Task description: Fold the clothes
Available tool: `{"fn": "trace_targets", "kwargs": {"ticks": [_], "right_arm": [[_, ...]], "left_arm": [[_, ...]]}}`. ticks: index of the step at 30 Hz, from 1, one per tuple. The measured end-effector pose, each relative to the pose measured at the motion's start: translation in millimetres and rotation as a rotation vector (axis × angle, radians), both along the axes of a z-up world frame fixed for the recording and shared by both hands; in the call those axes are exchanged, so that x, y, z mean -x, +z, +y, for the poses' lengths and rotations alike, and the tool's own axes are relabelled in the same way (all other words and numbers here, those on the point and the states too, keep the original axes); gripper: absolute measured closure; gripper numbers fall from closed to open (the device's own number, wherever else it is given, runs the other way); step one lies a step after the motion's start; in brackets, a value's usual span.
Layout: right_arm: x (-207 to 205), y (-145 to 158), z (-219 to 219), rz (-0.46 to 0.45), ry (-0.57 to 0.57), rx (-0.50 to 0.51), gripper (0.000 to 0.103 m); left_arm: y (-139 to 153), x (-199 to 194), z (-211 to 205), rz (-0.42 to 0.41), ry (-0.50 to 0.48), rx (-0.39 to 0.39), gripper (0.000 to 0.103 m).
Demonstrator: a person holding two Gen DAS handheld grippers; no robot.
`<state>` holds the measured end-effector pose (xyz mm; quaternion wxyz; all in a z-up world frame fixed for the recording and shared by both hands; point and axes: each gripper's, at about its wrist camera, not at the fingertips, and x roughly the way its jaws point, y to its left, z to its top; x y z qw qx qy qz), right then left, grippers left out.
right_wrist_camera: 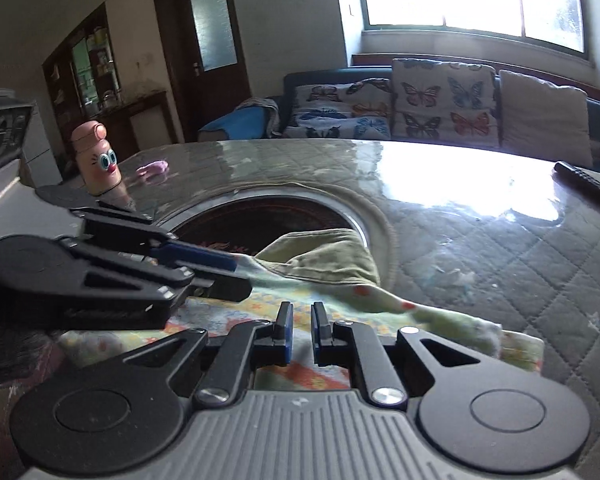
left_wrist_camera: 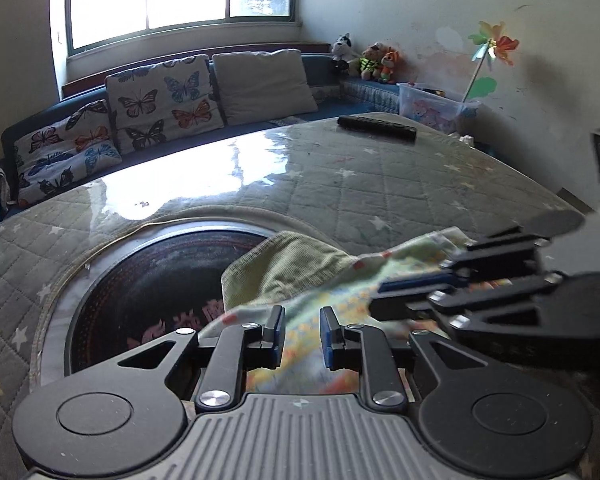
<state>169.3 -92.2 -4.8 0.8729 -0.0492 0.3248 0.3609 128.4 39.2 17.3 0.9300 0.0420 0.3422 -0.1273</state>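
A small garment (left_wrist_camera: 284,264) of pale green printed cloth with a ribbed green band lies half raised on the quilted table (left_wrist_camera: 380,184), over the rim of a round dark inset (left_wrist_camera: 160,276). My left gripper (left_wrist_camera: 302,310) is at its near edge, jaws narrow, with the cloth filling the gap between the blue pads. Just to its right my right gripper (left_wrist_camera: 376,295) points in sideways. In the right wrist view that right gripper (right_wrist_camera: 302,305) has its pads slightly apart above the garment (right_wrist_camera: 324,256), not pressing it. The left gripper (right_wrist_camera: 242,278) holds the cloth's left edge.
A black remote (left_wrist_camera: 376,128) lies at the table's far side. A pink bottle with a cartoon face (right_wrist_camera: 98,160) and a small pink object (right_wrist_camera: 154,168) stand at the far left. A sofa with butterfly cushions (left_wrist_camera: 164,96) runs behind the table, and a clear plastic box (left_wrist_camera: 436,106) stands beside it.
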Motion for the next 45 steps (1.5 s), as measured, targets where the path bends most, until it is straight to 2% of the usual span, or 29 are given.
{"fn": "trace_targets", "kwargs": {"ticks": [7,12,16,22,31,32,35,39,45], "right_arm": [[3,-13,9,-0.008,0.010,0.047,0.093],[9,-11,4,-0.018,-0.018,0.053,0.093],[7,-12,-12,-0.007,-0.066,0.036,0.093],[3,-16,-44,0.003,-0.163,0.045,0.091],[16,-11,-70,-0.038,-0.238,0.076,0.091],[20,-8,-69,-0.044,-0.232,0.072,0.087],[35,2,-61,-0.050,-0.178,0.038,0.087],[55,11,-32,-0.067,-0.045,0.011,0.087],[78,1,3,-0.100,0.088,0.066,0.087]], "left_arm": [[-11,20,-5,0.019,-0.017,-0.002,0.082],[-9,18,-10,-0.003,-0.024,0.036,0.082],[-19,19,-15,0.006,-0.032,0.008,0.082],[-19,30,-11,-0.002,-0.027,-0.006,0.082],[-18,59,-8,-0.025,-0.012,-0.035,0.082],[-17,64,-7,-0.031,-0.006,-0.041,0.082],[-14,77,-1,-0.042,0.011,-0.027,0.082],[-13,88,0,-0.058,0.012,-0.034,0.081],[-20,99,3,-0.037,0.036,-0.026,0.081]]}}
